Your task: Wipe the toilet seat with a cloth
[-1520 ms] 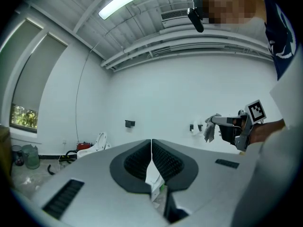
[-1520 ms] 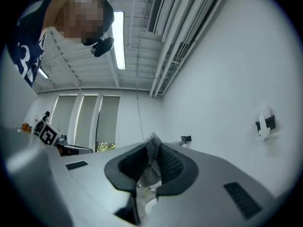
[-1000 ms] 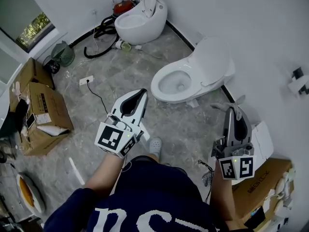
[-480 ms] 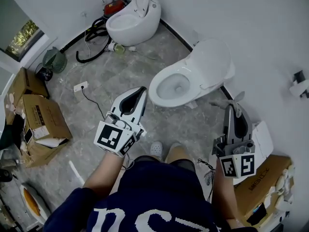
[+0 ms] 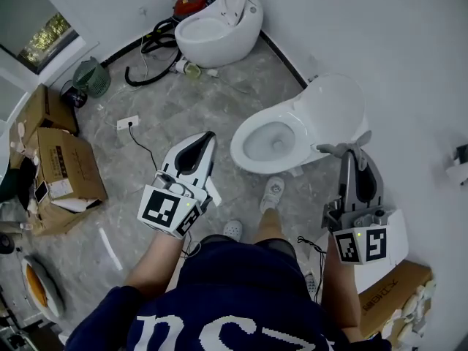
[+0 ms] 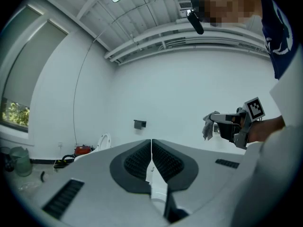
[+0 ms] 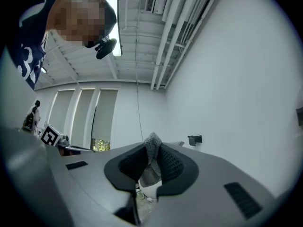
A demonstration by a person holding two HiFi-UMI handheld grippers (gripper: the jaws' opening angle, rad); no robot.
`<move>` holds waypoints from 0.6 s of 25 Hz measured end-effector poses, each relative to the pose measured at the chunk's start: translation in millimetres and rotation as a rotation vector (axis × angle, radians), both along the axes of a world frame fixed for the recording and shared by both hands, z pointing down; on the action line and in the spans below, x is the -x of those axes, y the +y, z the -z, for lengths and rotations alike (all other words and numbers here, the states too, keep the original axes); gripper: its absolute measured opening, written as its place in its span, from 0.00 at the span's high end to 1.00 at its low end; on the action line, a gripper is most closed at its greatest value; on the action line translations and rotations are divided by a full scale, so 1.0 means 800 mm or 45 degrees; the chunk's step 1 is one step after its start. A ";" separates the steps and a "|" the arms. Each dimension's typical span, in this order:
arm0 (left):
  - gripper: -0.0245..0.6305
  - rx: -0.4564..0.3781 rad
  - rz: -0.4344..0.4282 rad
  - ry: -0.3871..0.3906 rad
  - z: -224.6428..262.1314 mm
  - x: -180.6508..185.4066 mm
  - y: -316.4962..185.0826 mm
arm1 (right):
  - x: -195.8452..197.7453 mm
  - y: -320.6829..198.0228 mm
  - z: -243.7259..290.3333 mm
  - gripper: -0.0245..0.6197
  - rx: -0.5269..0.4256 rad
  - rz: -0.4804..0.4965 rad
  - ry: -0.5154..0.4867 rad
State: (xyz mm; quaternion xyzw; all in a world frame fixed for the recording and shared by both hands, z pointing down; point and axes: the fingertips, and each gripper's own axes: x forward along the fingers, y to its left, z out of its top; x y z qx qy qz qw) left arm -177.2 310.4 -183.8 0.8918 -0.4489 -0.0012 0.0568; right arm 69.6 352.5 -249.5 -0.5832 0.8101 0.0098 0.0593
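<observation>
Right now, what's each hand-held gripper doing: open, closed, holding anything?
Left hand-held gripper: closed, empty.
Right hand-held gripper: closed on the grey cloth.

A second, egg-shaped white toilet (image 5: 219, 28) stands by the far wall with its lid up. A red appliance (image 5: 189, 6) sits just behind it, and a black hose (image 5: 150, 53) coils on the grey marbled floor (image 5: 183, 108) to its left. Farther left of that toilet are a green wire-caged object (image 5: 93, 79) and a window (image 5: 44, 35); nearer the camera lie a white socket block (image 5: 129, 122) with a black cable (image 5: 148, 148) and open cardboard boxes (image 5: 62, 163).
</observation>
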 end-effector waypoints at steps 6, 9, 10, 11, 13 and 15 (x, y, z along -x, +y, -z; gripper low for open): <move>0.93 0.000 0.128 0.012 0.003 -0.027 -0.084 | -0.019 -0.108 -0.007 0.86 0.009 0.149 -0.046; 0.93 0.014 0.143 -0.021 0.001 -0.071 -0.139 | -0.045 -0.174 -0.014 0.86 0.038 0.237 -0.026; 0.93 0.012 0.151 -0.031 0.002 -0.087 -0.159 | -0.060 -0.198 -0.015 0.86 0.043 0.255 -0.026; 0.93 0.008 0.163 -0.036 0.001 -0.099 -0.177 | -0.072 -0.220 -0.016 0.85 0.047 0.271 -0.029; 0.93 0.010 0.200 -0.031 -0.003 -0.112 -0.204 | -0.089 -0.254 -0.020 0.85 0.058 0.304 -0.029; 0.93 0.022 0.243 -0.021 -0.009 -0.123 -0.227 | -0.103 -0.284 -0.024 0.86 0.071 0.338 -0.015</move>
